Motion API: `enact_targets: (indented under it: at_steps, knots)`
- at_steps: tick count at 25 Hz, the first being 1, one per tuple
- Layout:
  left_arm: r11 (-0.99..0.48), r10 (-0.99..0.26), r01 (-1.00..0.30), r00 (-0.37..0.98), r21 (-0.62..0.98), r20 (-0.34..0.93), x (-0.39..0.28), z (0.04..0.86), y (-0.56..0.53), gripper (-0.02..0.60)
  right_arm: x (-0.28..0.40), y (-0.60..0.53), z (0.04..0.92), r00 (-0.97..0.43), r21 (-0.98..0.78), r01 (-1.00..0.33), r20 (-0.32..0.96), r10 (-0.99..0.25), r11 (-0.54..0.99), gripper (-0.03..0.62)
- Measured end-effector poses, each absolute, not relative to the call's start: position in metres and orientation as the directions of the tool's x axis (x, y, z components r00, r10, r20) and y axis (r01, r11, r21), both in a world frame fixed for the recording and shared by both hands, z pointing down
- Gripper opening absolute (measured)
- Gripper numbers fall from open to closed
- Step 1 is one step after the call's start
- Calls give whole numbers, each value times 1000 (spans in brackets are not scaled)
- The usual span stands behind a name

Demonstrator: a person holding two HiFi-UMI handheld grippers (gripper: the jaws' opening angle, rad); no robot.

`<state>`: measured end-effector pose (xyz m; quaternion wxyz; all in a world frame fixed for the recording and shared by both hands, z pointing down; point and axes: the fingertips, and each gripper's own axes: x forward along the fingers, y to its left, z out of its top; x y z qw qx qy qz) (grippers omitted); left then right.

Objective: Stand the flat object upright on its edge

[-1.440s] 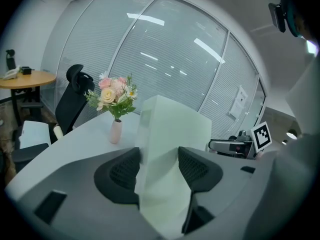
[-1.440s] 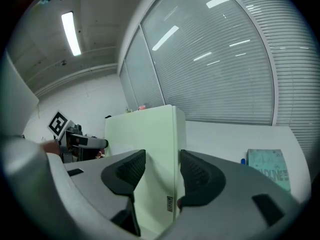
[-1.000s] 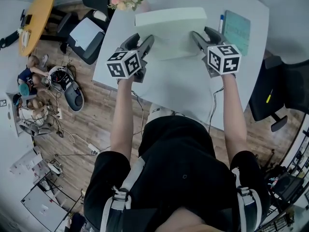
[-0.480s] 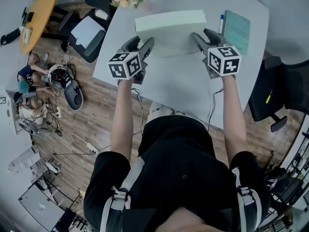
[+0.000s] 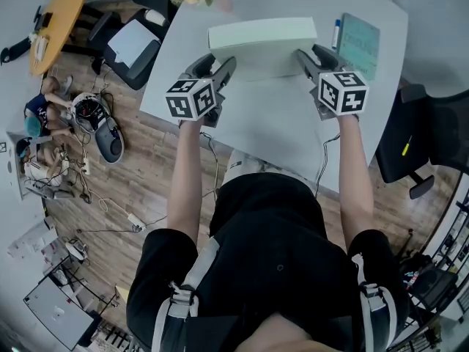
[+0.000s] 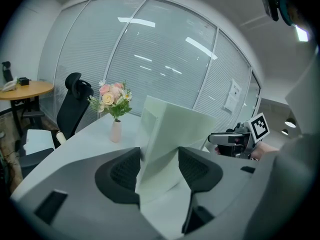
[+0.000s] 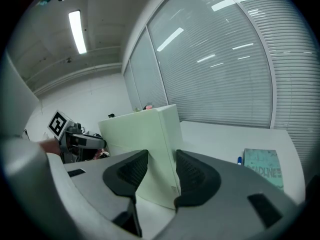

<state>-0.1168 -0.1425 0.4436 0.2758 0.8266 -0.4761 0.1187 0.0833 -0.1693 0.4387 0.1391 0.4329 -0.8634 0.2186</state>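
Gripping the pale green slab [image 5: 262, 39] at opposite ends, the left gripper [image 5: 218, 63] and right gripper [image 5: 308, 53] each hold it between half-spread jaws. The head view places it at the far side of the white table [image 5: 271, 130], beside a teal notebook [image 5: 359, 41]. Only the gripper views show the pads pressed on both faces and the slab raised on its lower edge, leaning.

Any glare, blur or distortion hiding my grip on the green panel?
Head view: sharp, evenly lit, fisheye-warped toward its borders. Left gripper view: light streaks on the glass wall, green panel free of glare. Right gripper view: dark vignette corners, panel edge crisp.
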Motion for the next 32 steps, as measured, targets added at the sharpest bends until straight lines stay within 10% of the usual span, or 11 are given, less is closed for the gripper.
enact_targets:
  at_steps: [25, 32]
  knots:
    - [-399, -746, -849, 520, 347, 415, -121, 426, -85, 232, 96, -123, 438, -544, -252, -839, 423, -725, 482, 166]
    - [-423, -741, -833, 544, 355, 393, -128, 422, -56, 124, 96, -85, 435, -495, -256, -869, 420, -761, 424, 120]
